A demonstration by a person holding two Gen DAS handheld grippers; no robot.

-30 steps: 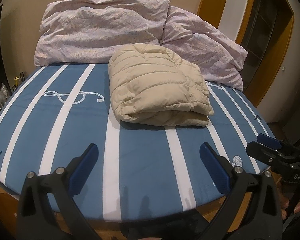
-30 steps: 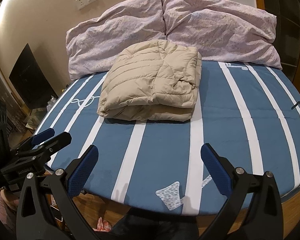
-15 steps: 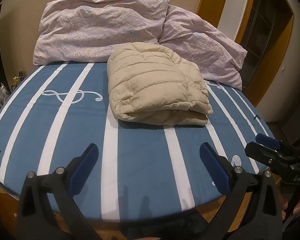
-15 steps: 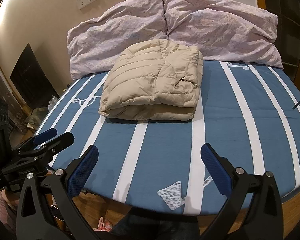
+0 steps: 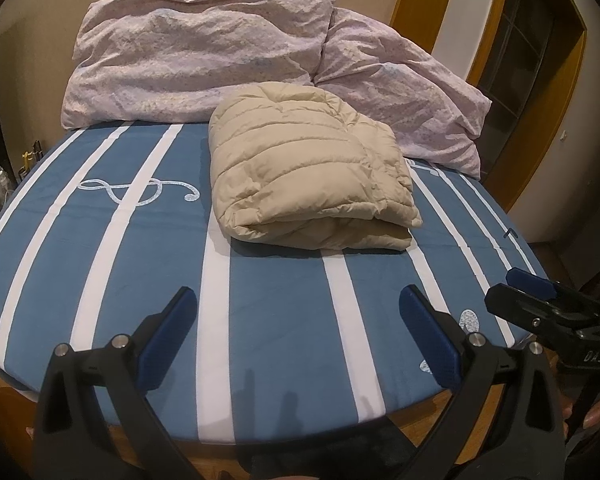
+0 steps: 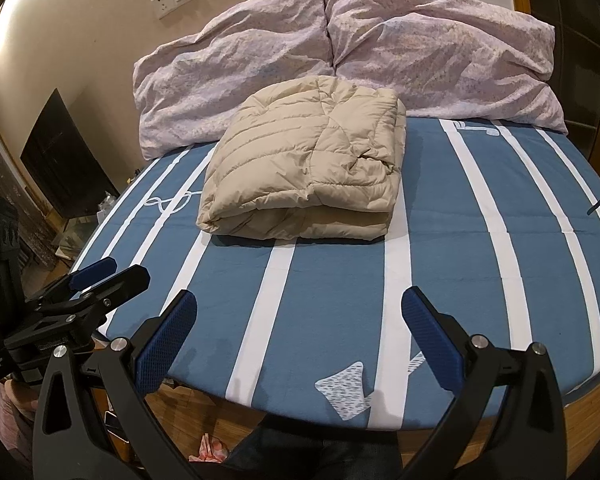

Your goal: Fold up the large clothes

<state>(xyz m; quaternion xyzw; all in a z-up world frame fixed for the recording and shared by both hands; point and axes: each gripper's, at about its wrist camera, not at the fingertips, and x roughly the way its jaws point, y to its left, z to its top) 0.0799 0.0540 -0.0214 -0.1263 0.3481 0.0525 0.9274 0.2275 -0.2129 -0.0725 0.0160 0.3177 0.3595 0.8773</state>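
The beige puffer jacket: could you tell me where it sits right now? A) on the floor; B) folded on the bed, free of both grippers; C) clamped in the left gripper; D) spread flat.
B: the beige puffer jacket lies folded on the striped bed, while the left gripper and the right gripper are open near the bed's edge.

Warm, dim indoor light through my two fisheye lenses.

A glare patch brightens the wall at upper left; my folded jacket casts a soft shadow toward me on the bed. Edges bow and darken into black corners; focus is sharp.
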